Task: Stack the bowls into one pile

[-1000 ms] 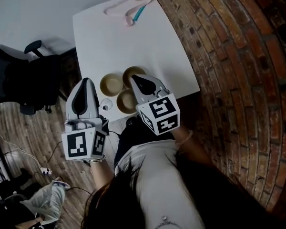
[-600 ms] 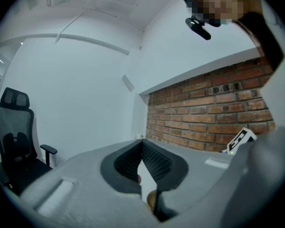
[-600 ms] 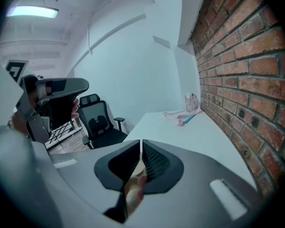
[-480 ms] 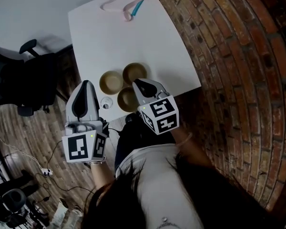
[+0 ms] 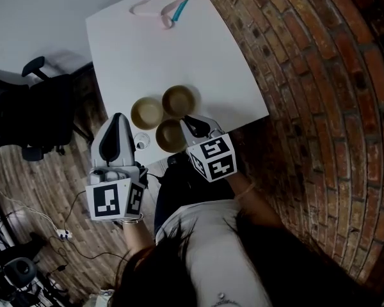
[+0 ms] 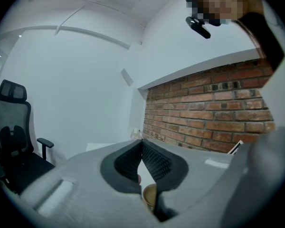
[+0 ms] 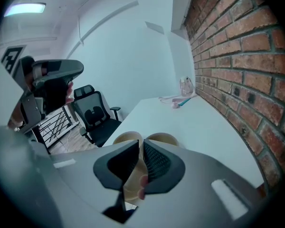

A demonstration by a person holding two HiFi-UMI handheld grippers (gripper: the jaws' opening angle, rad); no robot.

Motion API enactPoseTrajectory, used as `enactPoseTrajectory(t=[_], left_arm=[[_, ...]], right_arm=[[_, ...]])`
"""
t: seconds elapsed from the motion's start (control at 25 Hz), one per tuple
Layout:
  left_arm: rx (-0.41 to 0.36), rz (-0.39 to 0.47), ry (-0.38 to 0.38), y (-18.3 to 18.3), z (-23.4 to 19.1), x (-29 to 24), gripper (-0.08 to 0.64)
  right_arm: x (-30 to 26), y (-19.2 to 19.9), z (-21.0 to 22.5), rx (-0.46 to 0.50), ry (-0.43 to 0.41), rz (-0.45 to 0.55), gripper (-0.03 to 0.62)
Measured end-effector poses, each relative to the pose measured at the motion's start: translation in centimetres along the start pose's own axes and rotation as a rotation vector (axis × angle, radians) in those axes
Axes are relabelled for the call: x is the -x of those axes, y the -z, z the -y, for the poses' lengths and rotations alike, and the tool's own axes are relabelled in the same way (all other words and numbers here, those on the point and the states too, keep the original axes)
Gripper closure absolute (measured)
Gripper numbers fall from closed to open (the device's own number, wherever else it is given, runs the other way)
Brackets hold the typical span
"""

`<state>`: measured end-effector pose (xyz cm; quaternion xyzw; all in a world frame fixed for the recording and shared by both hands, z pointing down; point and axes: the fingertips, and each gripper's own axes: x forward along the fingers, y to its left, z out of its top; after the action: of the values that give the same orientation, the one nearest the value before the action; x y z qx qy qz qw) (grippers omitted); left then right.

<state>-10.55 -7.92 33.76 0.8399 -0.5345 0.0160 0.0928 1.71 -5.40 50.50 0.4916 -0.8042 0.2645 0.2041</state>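
Now we are holding the right claw (image 5: 189, 124) pinched together and empty, over the edge of the nearest bowl (image 5: 169, 136). We are holding the left claw (image 5: 117, 118) pinched together too, with the other bowls (image 5: 147, 112) on its right.

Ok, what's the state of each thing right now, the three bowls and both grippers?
left bowl: upright, empty, not stacked.
far bowl: upright, empty, not stacked.
near bowl: upright, empty, not stacked, rim between the right gripper's jaws.
right gripper: jaws closed down on the near bowl's rim.
left gripper: jaws together, holding nothing.
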Motion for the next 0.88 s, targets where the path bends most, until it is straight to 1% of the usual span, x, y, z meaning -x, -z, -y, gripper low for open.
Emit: enactPoseTrajectory(t=[0.12, 0.48, 0.88], left_arm=[[0.006, -0.024, 0.005, 0.7, 0.2, 0.0, 0.561], [0.011, -0.053, 0.014, 1.8, 0.0, -0.3, 0.56], [0.018, -0.089, 0.026, 3.0, -0.2, -1.2, 0.561]], right_arm=[[-0.5, 1.3, 0.3, -0.002, 0.002, -0.031, 0.555], [-2.0, 4.1, 0.9, -0.019, 0.002, -0.109, 0.543], [-3.4, 6.3, 1.4, -0.045, 0.003, -0.172, 0.538]])
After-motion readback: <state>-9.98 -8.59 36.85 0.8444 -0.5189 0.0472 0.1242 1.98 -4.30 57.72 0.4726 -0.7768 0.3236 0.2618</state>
